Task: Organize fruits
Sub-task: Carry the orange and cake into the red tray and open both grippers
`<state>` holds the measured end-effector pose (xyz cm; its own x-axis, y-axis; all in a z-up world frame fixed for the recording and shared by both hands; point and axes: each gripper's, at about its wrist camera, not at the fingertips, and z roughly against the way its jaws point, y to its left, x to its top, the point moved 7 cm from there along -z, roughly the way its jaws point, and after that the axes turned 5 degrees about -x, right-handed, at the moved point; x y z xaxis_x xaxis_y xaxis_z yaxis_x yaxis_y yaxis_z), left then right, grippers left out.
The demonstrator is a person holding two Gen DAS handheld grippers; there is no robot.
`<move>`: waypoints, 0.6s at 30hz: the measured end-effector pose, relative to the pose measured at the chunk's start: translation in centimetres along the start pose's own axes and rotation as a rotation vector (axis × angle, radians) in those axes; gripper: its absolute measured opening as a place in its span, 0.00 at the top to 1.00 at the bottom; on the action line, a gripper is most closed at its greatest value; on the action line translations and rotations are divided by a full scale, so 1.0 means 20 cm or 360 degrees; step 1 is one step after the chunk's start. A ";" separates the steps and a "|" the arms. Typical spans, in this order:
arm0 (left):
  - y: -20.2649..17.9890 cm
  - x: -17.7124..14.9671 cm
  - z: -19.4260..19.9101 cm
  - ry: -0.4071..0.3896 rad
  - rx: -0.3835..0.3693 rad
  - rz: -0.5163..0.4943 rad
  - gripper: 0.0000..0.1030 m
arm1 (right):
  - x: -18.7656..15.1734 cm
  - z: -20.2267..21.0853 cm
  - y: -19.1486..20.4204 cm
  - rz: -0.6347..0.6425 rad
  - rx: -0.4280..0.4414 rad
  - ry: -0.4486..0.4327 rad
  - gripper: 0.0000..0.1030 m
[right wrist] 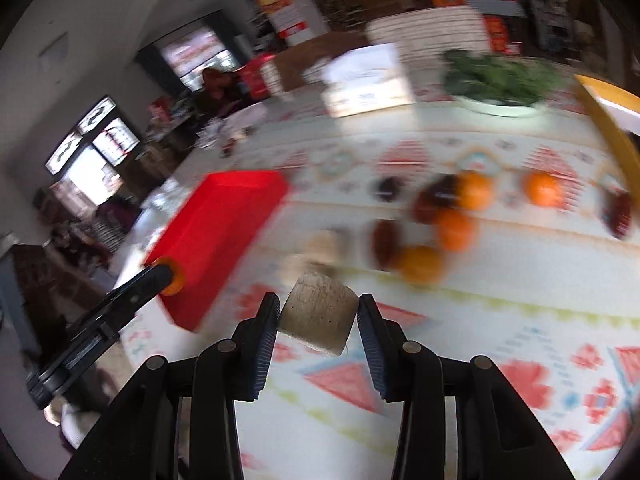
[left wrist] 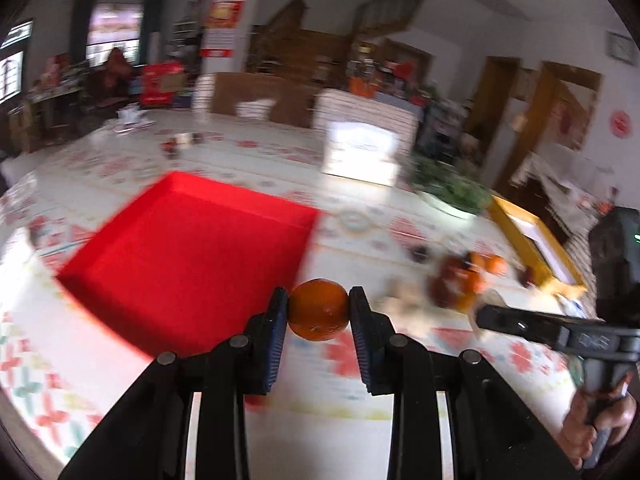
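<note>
My left gripper [left wrist: 319, 310] is shut on an orange [left wrist: 318, 309] and holds it above the table, just right of the red tray [left wrist: 188, 256]. My right gripper [right wrist: 318, 314] is shut on a beige, blocky object [right wrist: 318, 314] above the patterned tablecloth. The red tray [right wrist: 216, 236] lies to its left. Several oranges [right wrist: 454, 228] and dark red fruits [right wrist: 384, 240] lie blurred on the cloth ahead. In the right wrist view the left gripper [right wrist: 170, 276] reaches in with the orange at the tray's near end.
A plate of green leaves [right wrist: 500, 76], a white box [right wrist: 366, 80] and a yellow-framed tray [left wrist: 536, 240] stand at the far side of the table. The right gripper's body [left wrist: 560, 332] shows at the right of the left wrist view.
</note>
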<state>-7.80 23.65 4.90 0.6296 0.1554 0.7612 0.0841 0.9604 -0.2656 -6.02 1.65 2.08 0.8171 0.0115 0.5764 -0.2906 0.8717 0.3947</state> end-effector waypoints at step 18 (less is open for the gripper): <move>0.67 0.05 -0.15 0.0074 0.0196 0.0337 0.70 | 0.10 -0.74 0.74 0.0243 0.0262 0.0259 0.56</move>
<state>-3.67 35.89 0.39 0.6582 0.3481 0.6675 -0.1464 0.9289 -0.3400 -1.31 21.70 -1.46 0.8231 0.2266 0.5207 -0.4825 0.7627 0.4308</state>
